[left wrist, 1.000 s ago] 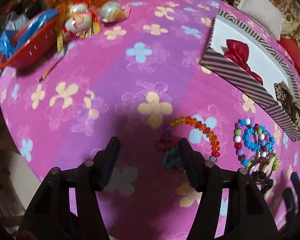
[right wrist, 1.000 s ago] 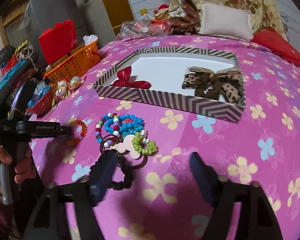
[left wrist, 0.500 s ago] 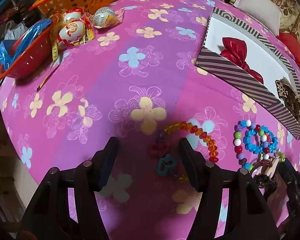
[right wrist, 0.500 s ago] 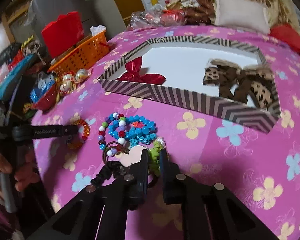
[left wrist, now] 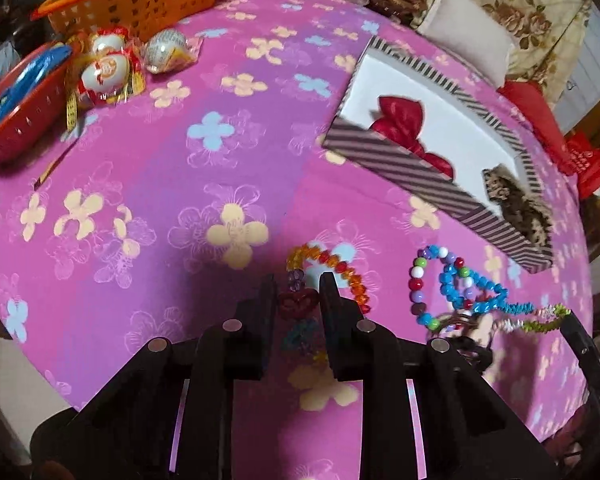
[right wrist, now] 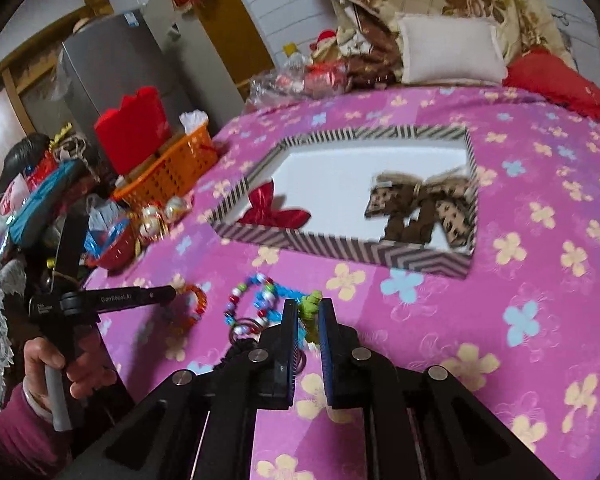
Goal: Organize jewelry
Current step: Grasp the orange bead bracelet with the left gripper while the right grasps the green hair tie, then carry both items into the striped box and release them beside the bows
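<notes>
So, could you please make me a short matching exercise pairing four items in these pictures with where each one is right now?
Items:
1. red bow
2. leopard bow
3. green coil hair tie
4. orange bead bracelet

Places:
A. gripped in the right tongs
B. on the cloth, at the left tongs
C. in the striped box, right end in the right wrist view
D. in the striped box, left end in the right wrist view

Pairs: 1-D, 2-C, 3-A, 4-B

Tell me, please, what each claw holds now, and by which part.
The left claw grips the orange bead bracelet at its dark red charm. The right claw pinches the green spiral hair tie at its end.
</notes>
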`<state>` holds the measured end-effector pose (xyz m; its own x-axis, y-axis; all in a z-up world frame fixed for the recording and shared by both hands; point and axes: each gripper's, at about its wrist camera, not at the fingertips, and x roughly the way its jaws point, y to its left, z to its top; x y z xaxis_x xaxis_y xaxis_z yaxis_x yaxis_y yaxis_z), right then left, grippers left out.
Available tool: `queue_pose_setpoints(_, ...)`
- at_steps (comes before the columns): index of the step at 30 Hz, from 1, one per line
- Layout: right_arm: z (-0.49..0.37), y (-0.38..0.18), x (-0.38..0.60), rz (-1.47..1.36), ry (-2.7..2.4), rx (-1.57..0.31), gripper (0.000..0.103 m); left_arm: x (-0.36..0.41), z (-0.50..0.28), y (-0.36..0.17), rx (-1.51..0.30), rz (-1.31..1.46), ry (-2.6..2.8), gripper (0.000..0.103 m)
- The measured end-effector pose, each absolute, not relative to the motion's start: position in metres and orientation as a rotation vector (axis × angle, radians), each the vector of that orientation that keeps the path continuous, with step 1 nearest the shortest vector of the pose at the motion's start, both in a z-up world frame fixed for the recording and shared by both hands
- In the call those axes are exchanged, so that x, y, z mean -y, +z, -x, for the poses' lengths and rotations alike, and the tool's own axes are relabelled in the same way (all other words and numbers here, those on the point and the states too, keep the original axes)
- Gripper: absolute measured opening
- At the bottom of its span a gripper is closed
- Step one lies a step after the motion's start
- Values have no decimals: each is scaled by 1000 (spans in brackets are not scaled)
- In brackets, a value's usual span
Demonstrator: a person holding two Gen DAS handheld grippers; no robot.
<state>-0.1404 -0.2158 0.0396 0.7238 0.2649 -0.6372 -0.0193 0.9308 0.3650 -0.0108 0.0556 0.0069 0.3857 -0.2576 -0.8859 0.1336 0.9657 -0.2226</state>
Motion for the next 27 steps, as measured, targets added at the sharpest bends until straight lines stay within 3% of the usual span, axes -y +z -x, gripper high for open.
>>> queue_pose_setpoints(9,148,73,217,-331,163,-675,9,-53,21,41,-1080,109,-284,20)
queue_pose_setpoints(27,149,89,224,-325,163,-640,10,-47,26,86,-1018,104,-330,20)
